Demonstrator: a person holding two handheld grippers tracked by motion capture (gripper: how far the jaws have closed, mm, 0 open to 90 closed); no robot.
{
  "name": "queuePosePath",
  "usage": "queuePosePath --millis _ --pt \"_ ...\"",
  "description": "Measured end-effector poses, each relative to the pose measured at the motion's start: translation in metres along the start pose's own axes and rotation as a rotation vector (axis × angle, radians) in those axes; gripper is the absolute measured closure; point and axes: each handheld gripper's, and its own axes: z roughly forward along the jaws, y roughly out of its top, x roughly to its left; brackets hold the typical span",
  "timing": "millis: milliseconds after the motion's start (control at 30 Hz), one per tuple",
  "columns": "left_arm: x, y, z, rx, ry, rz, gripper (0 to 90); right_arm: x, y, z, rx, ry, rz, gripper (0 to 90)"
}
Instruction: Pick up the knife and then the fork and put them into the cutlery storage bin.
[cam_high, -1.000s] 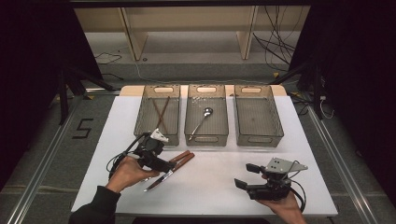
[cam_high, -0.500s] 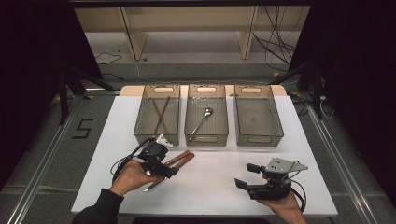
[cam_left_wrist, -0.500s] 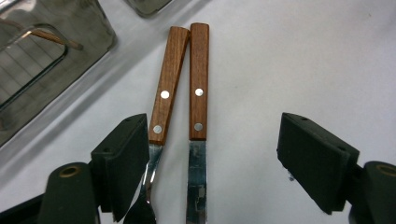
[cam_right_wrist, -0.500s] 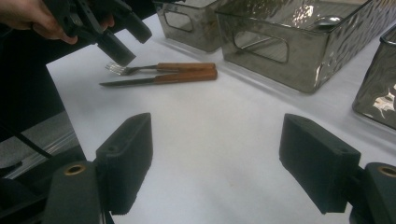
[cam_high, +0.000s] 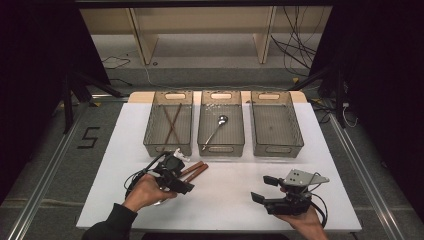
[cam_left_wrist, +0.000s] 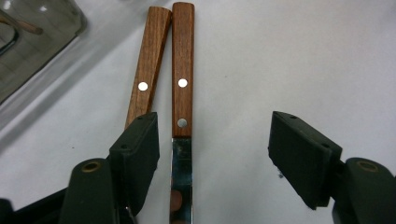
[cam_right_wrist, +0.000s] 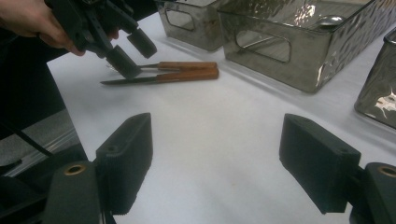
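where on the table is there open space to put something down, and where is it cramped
Free: the white table between the left gripper and the right gripper, below the middle bin; also the strip in front of the right-hand bin. Crowded: by the left bin, where two wooden-handled knives lie under the left gripper.

left gripper (cam_high: 181, 186): black body, black cable loop, white part on top | right gripper (cam_high: 263, 189): black, grey three-cornered plate with small holes, black cable | pads (cam_left_wrist: 135, 154): dark rectangular blocks, brass-ringed screw holes | sleeve (cam_high: 111, 226): dark
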Motion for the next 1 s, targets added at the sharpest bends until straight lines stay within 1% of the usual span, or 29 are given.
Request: queuePosePath --millis 67,133,167,200,333,400,467,533,567,667,833,900,1000 --pt "0.0 0.001 0.003 0.017 0.015 0.002 35.3 0.0 0.0 0.0 0.0 -0.001 0.0 26.5" --pt "0.001 0.001 0.007 0.026 0.033 -0.004 37.6 0.0 0.0 0.0 0.003 0.0 -0.003 26.5" --pt "0.002 0.001 0.008 0.038 0.029 -0.004 39.4 0.0 0.0 0.001 0.005 0.0 -0.003 26.5" --pt "0.003 0.001 0.01 0.038 0.025 -0.009 41.1 0.0 0.0 0.001 0.007 0.001 -0.004 26.5" --pt "0.005 0.003 0.014 0.059 0.026 -0.013 47.7 0.0 0.0 0.001 0.005 0.001 -0.004 26.5" --pt "0.005 0.005 0.015 0.058 0.03 -0.021 49.4 0.0 0.0 0.001 0.004 0.001 -0.004 26.5" --pt "0.005 0.007 0.016 0.068 0.029 -0.02 52.4 0.001 0.0 0.001 0.006 0.001 -0.004 26.5" --pt "0.006 0.008 0.019 0.076 0.027 -0.031 54.3 0.001 0.0 0.001 0.006 0.001 -0.006 26.5" --pt "0.006 0.008 0.02 0.084 0.028 -0.028 55.4 0.001 0.0 0.001 0.006 0.001 -0.006 26.5" --pt "0.006 0.007 0.024 0.102 0.028 -0.024 57.6 0.0 0.0 0.001 0.004 0.001 -0.005 26.5" --pt "0.008 0.008 0.029 0.104 0.041 -0.031 57.2 0.001 0.0 0.001 0.006 0.002 -0.006 26.6" --pt "0.009 0.008 0.031 0.114 0.045 -0.027 57.4 0.001 0.0 0.001 0.006 0.003 -0.006 26.5" --pt "0.01 0.009 0.031 0.108 0.047 -0.032 59.0 0.001 0.0 0.001 0.007 0.003 -0.006 26.5"
